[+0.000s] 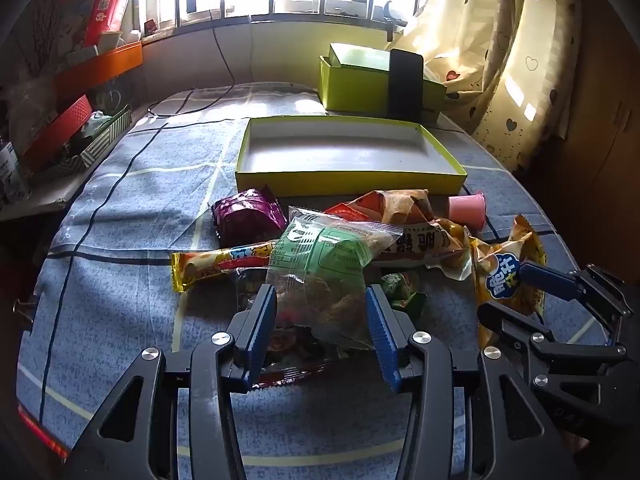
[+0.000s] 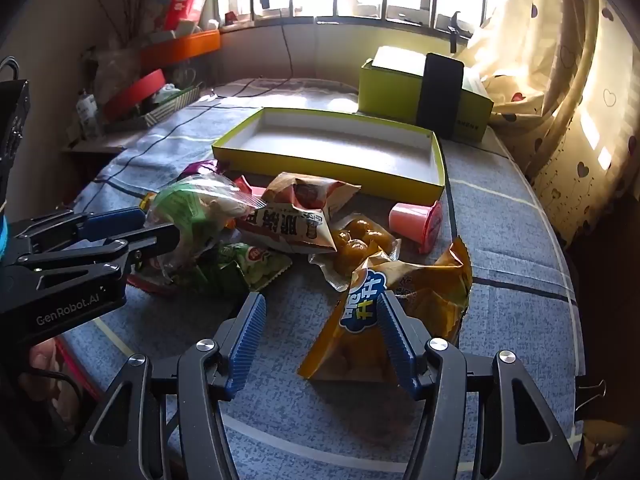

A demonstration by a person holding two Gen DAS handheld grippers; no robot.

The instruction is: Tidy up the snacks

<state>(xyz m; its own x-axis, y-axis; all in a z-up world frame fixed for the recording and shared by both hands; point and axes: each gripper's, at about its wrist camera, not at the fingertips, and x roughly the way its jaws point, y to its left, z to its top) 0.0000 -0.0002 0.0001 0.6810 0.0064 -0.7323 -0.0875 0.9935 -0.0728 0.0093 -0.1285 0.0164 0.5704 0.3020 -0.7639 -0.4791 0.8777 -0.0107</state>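
Snack packs lie piled on the blue checked cloth in front of a shallow yellow-green box (image 1: pixel 348 186) (image 2: pixel 320 164), whose inside shows nothing in it. My left gripper (image 1: pixel 320 324) (image 2: pixel 148 226) is shut on a clear bag with a green label (image 1: pixel 324 256) (image 2: pixel 188 204). My right gripper (image 2: pixel 322 340) (image 1: pixel 512 296) stands open over a yellow chips bag (image 2: pixel 400 304) (image 1: pixel 508 272); only its right finger touches the bag. Also in the pile are a brown bag (image 2: pixel 304 208), a purple pack (image 1: pixel 248 216), a long yellow stick pack (image 1: pixel 216 264), a small green pack (image 2: pixel 248 268) and a pink cup (image 2: pixel 416 220).
A taller green box (image 1: pixel 360 84) stands at the back with a black slab (image 1: pixel 406 84) leaning on it. A heart-print curtain (image 2: pixel 560 120) hangs on the right. Cluttered trays (image 1: pixel 80 136) sit on the left, and a black cable (image 1: pixel 224 64) runs down from the window sill.
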